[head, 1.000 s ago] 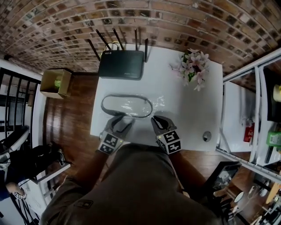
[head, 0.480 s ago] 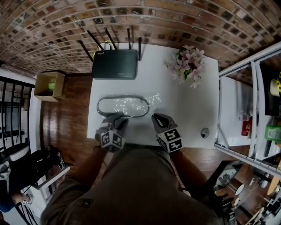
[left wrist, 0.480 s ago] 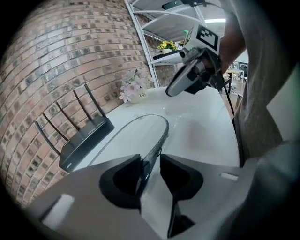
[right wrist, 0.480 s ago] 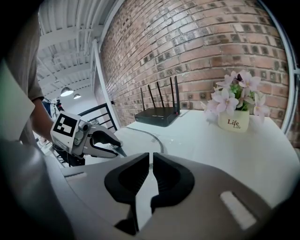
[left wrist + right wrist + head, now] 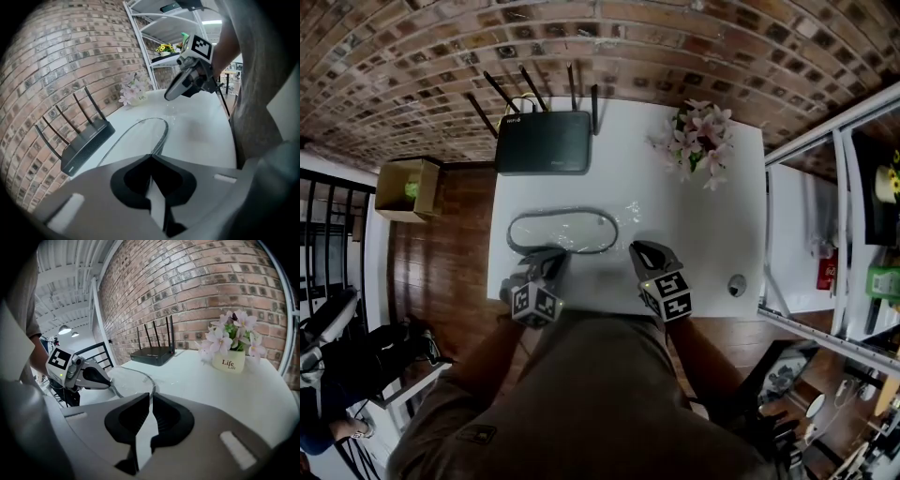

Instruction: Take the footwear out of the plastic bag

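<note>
On the white table (image 5: 703,244) lies a clear plastic bag (image 5: 623,217) with flat, oval, grey-rimmed footwear (image 5: 562,232) inside. My left gripper (image 5: 551,258) sits at the bag's near edge. Its jaws are shut, and they seem to pinch the plastic right at the footwear's rim (image 5: 161,138). In its own view the left gripper (image 5: 151,157) shows no gap. My right gripper (image 5: 639,249) hovers just right of the bag's near right corner. Seen in its own view, the right gripper (image 5: 150,397) has a narrow slit between its jaws, with nothing in it.
A black router (image 5: 544,142) with several antennas stands at the table's back left. A pot of pink flowers (image 5: 698,141) is at the back right. A small round object (image 5: 737,286) lies near the front right edge. A cardboard box (image 5: 403,187) sits on the floor to the left.
The left gripper's jaws went from wide open to shut at the bag's near edge. The right gripper stayed almost in place beside the bag.
</note>
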A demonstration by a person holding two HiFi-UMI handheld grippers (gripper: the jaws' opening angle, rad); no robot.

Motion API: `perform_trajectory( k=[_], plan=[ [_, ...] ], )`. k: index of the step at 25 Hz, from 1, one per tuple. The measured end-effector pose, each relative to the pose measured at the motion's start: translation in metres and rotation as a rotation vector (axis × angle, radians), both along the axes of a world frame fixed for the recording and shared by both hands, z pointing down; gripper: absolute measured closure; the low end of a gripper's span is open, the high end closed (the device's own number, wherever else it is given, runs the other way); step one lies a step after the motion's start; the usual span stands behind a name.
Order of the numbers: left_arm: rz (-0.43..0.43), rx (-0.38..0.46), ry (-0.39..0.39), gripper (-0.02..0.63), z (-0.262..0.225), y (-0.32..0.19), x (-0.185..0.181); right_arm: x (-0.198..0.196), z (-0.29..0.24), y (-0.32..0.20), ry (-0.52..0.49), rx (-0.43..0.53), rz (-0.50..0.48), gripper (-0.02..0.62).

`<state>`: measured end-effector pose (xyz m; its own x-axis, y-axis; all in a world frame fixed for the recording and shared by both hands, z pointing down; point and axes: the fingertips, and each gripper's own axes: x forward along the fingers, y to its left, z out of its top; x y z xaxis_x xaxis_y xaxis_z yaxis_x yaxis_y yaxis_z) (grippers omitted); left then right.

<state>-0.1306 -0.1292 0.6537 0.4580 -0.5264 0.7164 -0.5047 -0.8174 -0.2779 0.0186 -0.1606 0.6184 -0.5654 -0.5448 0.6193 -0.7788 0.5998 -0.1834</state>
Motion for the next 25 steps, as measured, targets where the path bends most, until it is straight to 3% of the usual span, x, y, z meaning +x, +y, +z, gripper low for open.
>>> perform_trajectory(
  k=[5,15,25],
  plan=[
    [0.021,0.027,0.007,0.604,-0.009,0.005,-0.003,0.002,0.004,-0.008,0.036,0.004,-0.045,0.56],
    [0.035,0.063,0.076,0.606,-0.043,0.008,-0.005,-0.029,0.019,0.022,0.292,0.147,-0.457,0.492],
    [0.039,0.05,0.142,0.606,-0.058,0.009,-0.002,-0.045,0.032,0.049,0.473,0.288,-0.741,0.414]
  ],
)
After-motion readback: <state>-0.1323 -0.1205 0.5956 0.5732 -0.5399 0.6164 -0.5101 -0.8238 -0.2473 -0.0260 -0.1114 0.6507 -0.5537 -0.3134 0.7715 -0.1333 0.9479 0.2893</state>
